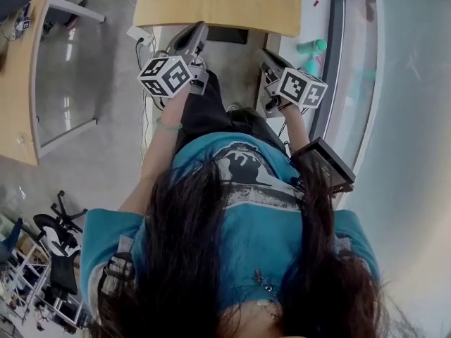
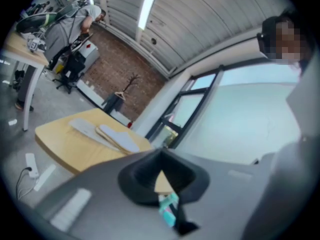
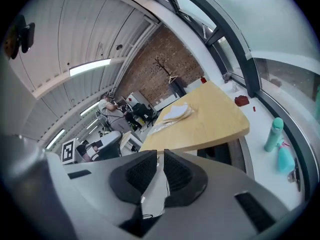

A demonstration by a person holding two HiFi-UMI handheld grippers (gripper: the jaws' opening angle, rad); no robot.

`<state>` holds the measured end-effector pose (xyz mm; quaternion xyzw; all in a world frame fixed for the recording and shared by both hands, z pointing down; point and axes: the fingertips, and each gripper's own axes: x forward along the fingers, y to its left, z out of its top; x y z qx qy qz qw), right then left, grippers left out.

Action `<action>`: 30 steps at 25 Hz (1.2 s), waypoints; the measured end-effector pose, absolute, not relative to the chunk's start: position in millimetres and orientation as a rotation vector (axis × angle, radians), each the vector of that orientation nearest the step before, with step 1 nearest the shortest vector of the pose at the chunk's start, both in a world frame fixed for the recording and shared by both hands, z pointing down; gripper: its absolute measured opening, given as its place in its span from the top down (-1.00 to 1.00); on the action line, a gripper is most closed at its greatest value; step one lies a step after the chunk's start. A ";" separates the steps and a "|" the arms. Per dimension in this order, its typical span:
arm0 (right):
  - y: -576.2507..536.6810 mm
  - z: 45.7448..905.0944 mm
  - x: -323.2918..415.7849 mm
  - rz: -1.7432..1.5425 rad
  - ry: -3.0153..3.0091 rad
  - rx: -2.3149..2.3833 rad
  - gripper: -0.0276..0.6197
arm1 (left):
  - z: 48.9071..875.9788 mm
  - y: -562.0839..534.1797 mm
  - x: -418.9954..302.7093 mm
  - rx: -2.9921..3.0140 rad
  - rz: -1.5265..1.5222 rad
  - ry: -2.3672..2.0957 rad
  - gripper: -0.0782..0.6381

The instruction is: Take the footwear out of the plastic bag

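Pale flat footwear [image 2: 120, 138] lies on a round wooden table [image 1: 218, 5], partly on a clear plastic bag [image 2: 82, 126]. In the right gripper view the same footwear [image 3: 177, 113] sits at the table's far side. Both grippers hang in the air short of the table's near edge, apart from the bag. My left gripper [image 1: 199, 28] has its black pads [image 2: 145, 176] together, with nothing between them. My right gripper [image 1: 263, 53] shows a narrow gap between its pads [image 3: 180, 176], and nothing is in it.
Teal bottles [image 1: 311, 46] stand on the white sill to the right, beside a glass partition [image 1: 356, 69]. A second desk [image 1: 17, 83] and office chairs [image 1: 56, 238] are at the left. A power strip [image 1: 139, 35] lies on the floor. A person [image 2: 75, 26] bends over a far desk.
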<state>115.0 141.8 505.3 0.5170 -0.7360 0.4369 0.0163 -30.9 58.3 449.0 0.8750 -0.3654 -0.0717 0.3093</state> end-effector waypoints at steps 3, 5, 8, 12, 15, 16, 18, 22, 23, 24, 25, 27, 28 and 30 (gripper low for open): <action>173.9 508.6 117.9 1.397 -2.289 1.580 0.75 | 448.9 95.4 -28.6 2.293 -0.176 -0.985 0.78; 202.2 515.9 125.9 1.443 -2.297 1.578 0.75 | 453.6 127.7 -21.5 2.291 -0.148 -0.993 0.78; 240.2 524.9 137.3 1.500 -2.306 1.588 0.75 | 458.9 172.1 -13.9 2.287 -0.120 -0.997 0.78; 266.8 529.4 129.0 1.577 -2.307 1.579 0.75 | 455.2 204.7 -22.5 2.288 -0.077 -1.002 0.78; 278.4 535.2 112.1 1.630 -2.308 1.562 0.75 | 454.2 218.6 -34.2 2.291 -0.065 -0.997 0.78; 281.7 537.4 105.1 1.642 -2.309 1.555 0.75 | 455.0 222.3 -39.1 2.290 -0.065 -0.994 0.78; 288.6 539.9 93.0 1.660 -2.306 1.541 0.75 | 456.0 230.3 -46.3 2.287 -0.063 -0.985 0.78; 297.2 539.3 77.8 1.670 -2.300 1.524 0.75 | 453.1 243.0 -51.7 2.305 -0.052 -0.956 0.78; 298.0 539.0 71.3 1.671 -2.295 1.522 0.76 | 452.8 244.7 -56.1 2.308 -0.051 -0.945 0.78; 299.4 538.3 65.3 1.671 -2.289 1.517 0.76 | 453.2 246.1 -60.1 2.306 -0.051 -0.933 0.78; 301.3 537.5 61.1 1.671 -2.281 1.511 0.76 | 454.5 247.2 -63.0 2.299 -0.052 -0.924 0.78; 303.5 535.9 56.0 1.665 -2.270 1.505 0.76 | 458.6 247.2 -66.9 2.279 -0.054 -0.911 0.78; 303.1 535.4 53.5 1.663 -2.268 1.506 0.76 | 460.3 247.0 -68.6 2.275 -0.054 -0.904 0.78; 302.0 535.3 49.4 1.666 -2.268 1.512 0.76 | 462.1 249.1 -69.6 2.287 -0.039 -0.886 0.78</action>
